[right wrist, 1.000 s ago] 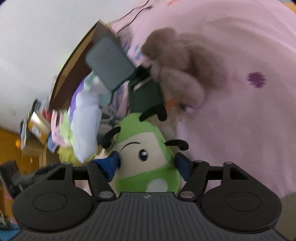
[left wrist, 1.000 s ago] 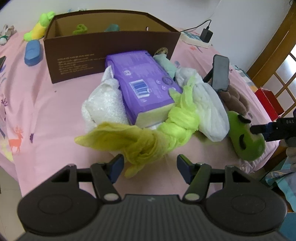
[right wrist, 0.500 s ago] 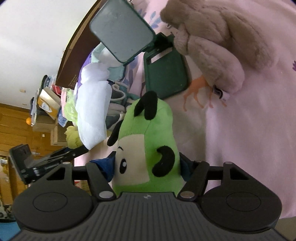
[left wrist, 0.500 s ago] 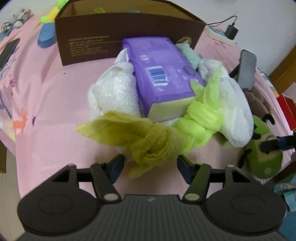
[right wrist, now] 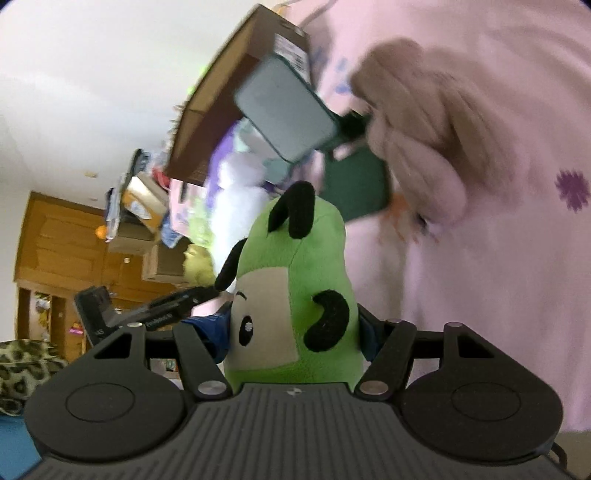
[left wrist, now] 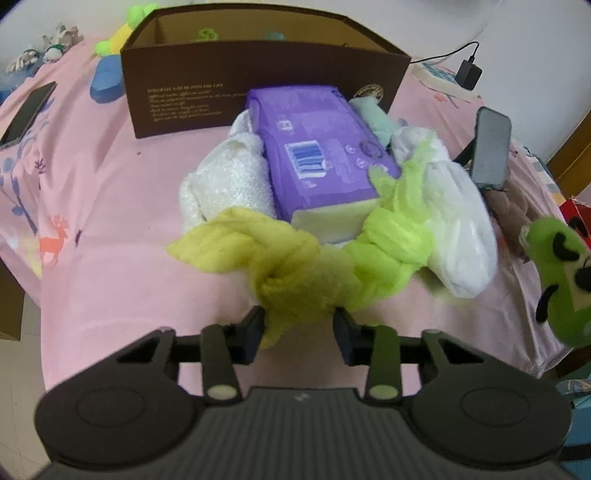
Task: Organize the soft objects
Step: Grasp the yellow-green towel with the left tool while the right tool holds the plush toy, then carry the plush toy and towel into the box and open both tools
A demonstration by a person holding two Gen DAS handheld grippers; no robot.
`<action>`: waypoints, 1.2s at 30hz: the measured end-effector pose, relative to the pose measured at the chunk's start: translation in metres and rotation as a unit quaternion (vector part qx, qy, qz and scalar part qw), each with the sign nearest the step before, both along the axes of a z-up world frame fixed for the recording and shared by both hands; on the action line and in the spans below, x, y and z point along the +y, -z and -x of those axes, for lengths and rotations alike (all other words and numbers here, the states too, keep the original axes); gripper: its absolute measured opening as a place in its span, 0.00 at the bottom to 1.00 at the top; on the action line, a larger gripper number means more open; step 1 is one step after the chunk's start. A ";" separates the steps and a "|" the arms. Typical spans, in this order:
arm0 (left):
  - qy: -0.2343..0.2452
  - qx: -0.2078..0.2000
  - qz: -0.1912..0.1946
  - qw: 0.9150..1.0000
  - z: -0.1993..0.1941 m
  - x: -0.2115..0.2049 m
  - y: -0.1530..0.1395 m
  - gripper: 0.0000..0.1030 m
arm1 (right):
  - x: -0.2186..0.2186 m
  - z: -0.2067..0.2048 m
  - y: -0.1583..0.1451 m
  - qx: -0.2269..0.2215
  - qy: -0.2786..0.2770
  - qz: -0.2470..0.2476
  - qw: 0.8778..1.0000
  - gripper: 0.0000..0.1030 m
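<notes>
The left gripper (left wrist: pixel 299 325) clamps its two dark fingers (left wrist: pixel 253 330) on the knotted end of a yellow-green scarf (left wrist: pixel 295 275), which trails ahead and to the right across a pink bedsheet (left wrist: pixel 110 221) printed with deer and trees. Just beyond the knot lies a purple tissue pack (left wrist: pixel 317 155), flanked on the left by a white bubbly bundle (left wrist: pixel 225 181) and on the right by a white cloth (left wrist: pixel 458 221), with a pale teal cloth (left wrist: pixel 371 116) behind. Farther ahead stands an open brown cardboard box (left wrist: pixel 258 85). A dark phone on a stand (left wrist: pixel 491 147) rises to the right, and another phone (left wrist: pixel 27 112) lies flat at far left. A blue pad (left wrist: pixel 107 79) and a lime plush (left wrist: pixel 118 35) rest left of the box; a charger (left wrist: pixel 469 72) sits near the white wall to the right.

The right gripper (right wrist: pixel 291 332) is closed on a green plush toy (right wrist: pixel 295 288) with black ears and a cream face, held off the sheet; in the left wrist view the same toy hangs at the far right edge. Ahead of it a brown plush (right wrist: pixel 417 147) lies on the sheet beside the phone stand's dark green base (right wrist: pixel 354 184). This camera is rolled sideways, so the wooden cabinets (right wrist: pixel 55 240) appear at left. The other gripper shows as a dark bar just left of the toy.
</notes>
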State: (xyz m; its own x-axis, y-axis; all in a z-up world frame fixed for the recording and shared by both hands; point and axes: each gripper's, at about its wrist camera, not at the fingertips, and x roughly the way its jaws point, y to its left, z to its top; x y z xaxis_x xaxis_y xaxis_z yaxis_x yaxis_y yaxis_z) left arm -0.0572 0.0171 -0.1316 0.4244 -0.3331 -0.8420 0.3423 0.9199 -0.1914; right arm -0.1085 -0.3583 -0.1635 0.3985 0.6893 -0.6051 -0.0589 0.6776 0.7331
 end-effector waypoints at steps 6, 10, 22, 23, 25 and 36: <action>-0.016 -0.014 -0.004 1.000 0.010 0.000 -0.009 0.02 | 0.015 -0.019 -0.009 -0.032 -0.033 -0.020 0.999 0.50; -0.032 -0.007 0.025 0.999 0.014 0.006 -0.011 0.06 | 0.025 -0.030 -0.012 -0.038 -0.054 -0.031 0.997 0.50; -0.054 -0.009 0.064 0.996 -0.007 0.008 -0.017 0.65 | 0.058 -0.045 -0.021 -0.049 -0.077 -0.036 0.995 0.50; -0.056 -0.013 0.062 0.996 -0.009 0.009 -0.017 0.53 | 0.060 -0.045 -0.023 -0.051 -0.075 -0.035 0.995 0.50; -0.057 -0.008 0.065 0.996 -0.013 0.011 -0.015 0.44 | 0.063 -0.044 -0.026 -0.056 -0.072 -0.038 0.995 0.50; -0.034 -0.036 0.055 0.997 -0.005 0.018 -0.034 0.32 | 0.080 -0.045 -0.036 -0.073 -0.068 -0.032 0.995 0.50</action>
